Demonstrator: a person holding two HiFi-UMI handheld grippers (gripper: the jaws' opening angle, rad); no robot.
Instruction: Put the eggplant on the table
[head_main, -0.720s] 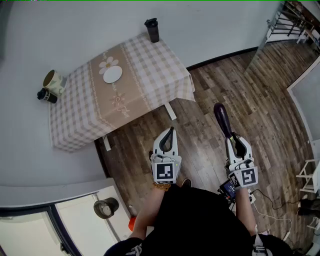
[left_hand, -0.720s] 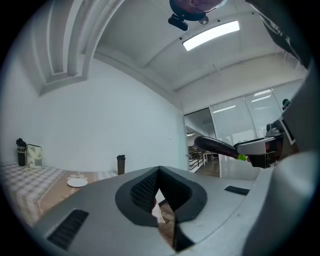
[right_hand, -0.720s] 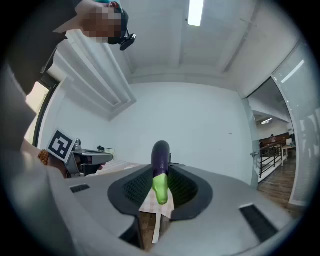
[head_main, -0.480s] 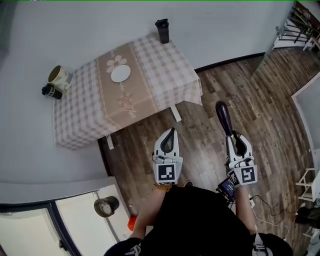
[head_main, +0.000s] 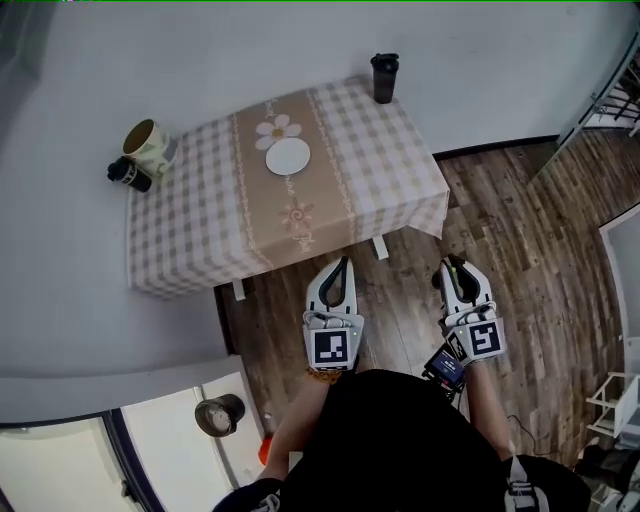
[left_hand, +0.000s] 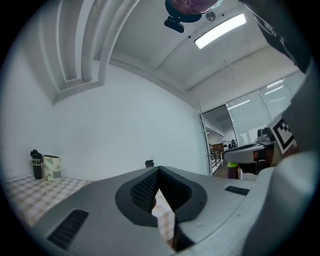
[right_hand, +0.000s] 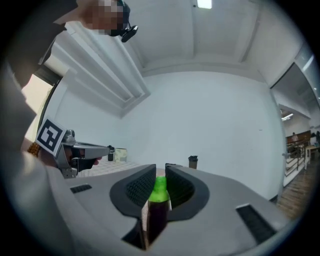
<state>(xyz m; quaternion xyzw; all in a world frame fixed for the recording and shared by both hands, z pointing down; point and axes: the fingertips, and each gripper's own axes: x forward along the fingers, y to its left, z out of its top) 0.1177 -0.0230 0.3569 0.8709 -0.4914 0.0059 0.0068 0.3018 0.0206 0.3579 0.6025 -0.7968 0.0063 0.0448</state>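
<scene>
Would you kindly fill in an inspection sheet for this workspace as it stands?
Surface: table under a checked cloth with a beige runner.
Job's things: eggplant not on the table, held green end forward.
Clutter: white plate, dark bottle, mug, small dark item, all on the table.
Grippers: left gripper shut, empty; right gripper shut on the eggplant.
Cables: nothing seen on the table.
Surroundings: wood floor, white wall.

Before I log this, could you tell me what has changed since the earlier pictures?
The person has turned toward the table: it now sits nearer and centred. The eggplant, earlier sticking out long past the right hand-held gripper, now shows little but its green top in the head view. Unchanged: that grip; the left hand-held gripper, shut and empty.
</scene>
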